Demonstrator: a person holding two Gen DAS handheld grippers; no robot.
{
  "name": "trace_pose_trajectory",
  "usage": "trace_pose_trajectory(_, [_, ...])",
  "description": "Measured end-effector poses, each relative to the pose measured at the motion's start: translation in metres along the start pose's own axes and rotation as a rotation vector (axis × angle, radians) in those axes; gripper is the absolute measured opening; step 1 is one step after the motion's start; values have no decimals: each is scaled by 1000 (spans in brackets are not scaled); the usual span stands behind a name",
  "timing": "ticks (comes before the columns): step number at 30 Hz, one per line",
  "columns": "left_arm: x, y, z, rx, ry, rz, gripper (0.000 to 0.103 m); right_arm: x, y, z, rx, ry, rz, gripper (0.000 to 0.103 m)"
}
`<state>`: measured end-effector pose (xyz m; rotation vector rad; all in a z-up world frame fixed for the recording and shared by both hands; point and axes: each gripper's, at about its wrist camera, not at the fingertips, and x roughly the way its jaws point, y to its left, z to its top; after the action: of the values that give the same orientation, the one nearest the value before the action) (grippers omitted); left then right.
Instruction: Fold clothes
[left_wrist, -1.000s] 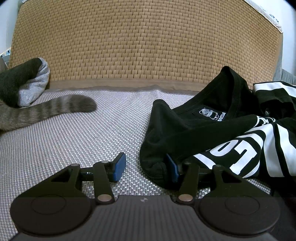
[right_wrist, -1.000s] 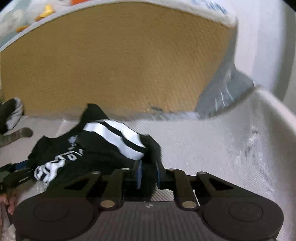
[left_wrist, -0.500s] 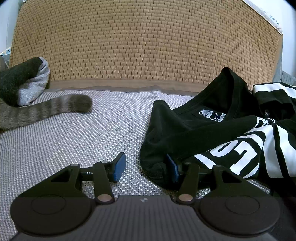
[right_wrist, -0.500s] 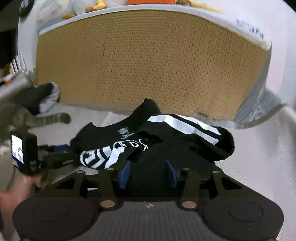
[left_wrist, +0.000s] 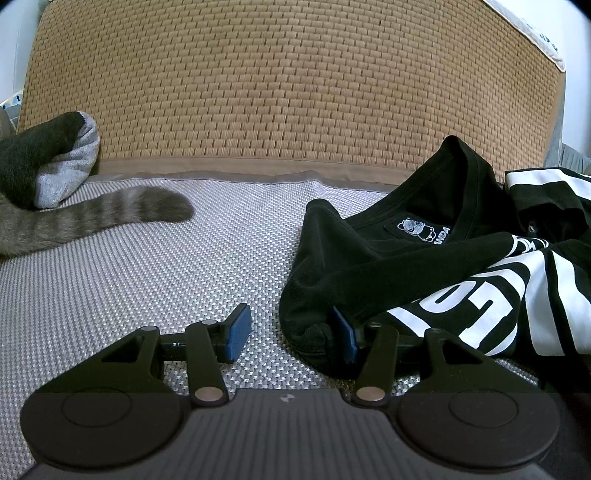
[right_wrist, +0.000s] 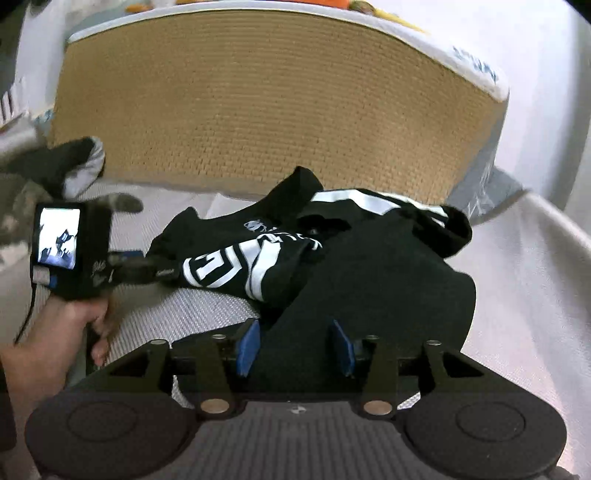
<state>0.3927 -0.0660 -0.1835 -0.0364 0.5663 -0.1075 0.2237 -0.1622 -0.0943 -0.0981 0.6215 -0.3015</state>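
Observation:
A crumpled black T-shirt (left_wrist: 424, 258) with white lettering and stripes lies on the grey woven mat (left_wrist: 147, 277). My left gripper (left_wrist: 291, 336) rests open at the shirt's left edge; a fold of the hem touches its right pad (left_wrist: 341, 332), while the left pad stands clear of the cloth. In the right wrist view the same shirt (right_wrist: 369, 266) spreads ahead, and my right gripper (right_wrist: 294, 347) sits at its near edge. Its jaws are opening, with black fabric lying loosely between the blue pads. The left gripper (right_wrist: 147, 266) shows there too, held by a hand (right_wrist: 55, 332).
A tall straw-coloured woven panel (left_wrist: 295, 92) stands behind the mat. A cat's striped tail (left_wrist: 110, 218) lies at the left, beside a dark and grey garment (left_wrist: 55, 166). A white sheet (right_wrist: 535, 295) slopes up on the right.
The right gripper's jaws, shut on black fabric a second ago, have spread apart, and it has shifted so the left gripper and hand come into view. The left gripper stayed put.

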Motion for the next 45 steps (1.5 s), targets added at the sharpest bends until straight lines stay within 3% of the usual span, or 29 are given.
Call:
trace_pose_trajectory(7, [-1,2,-1,-3,-3,-3,53,13,3,-15,-12,7,-43,48])
trace_pose_trajectory(11, [0,4,0,-4,-1,-7,53,9,-10,-19,5,-30,-60,11])
trace_pose_trajectory(23, [0,7,1,-16,0,-19,54,-8,-97,-1,211,-93,-162,7])
trace_pose_trajectory(26, [0,7,0,-15,2,-28,59,-13,-119,5,243,-113,-194,7])
trace_pose_trajectory(34, [2,6,0,-4,7,-52,69,-32,-162,23,260,-171,-231,6])
trace_pose_trajectory(45, [2,5,0,-5,8,-59,71,-37,-203,32,250,-198,-275,1])
